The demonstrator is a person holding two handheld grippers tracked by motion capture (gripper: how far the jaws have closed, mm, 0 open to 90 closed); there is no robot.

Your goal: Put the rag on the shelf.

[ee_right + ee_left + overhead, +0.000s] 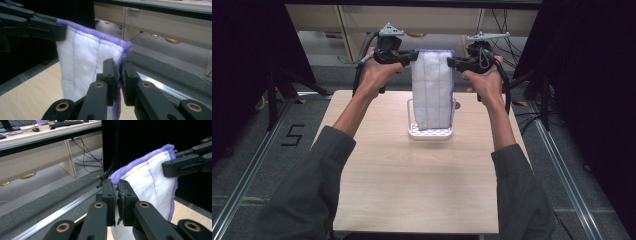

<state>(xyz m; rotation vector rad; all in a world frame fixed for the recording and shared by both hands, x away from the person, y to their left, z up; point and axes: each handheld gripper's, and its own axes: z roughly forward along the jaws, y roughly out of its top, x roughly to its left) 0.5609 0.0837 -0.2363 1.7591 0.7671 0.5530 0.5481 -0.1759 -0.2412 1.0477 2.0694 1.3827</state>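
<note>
White cloth (432,90) hangs long-axis vertical between left gripper (414,56) and right gripper (451,62), each clamped on a top corner, bottom edge inside white rack (430,133).

A single readable mark is noted: the black numeral "5" (292,135), set on the grey floor (247,165) left of the table (412,190). No other text, label or brand can be read.
</note>
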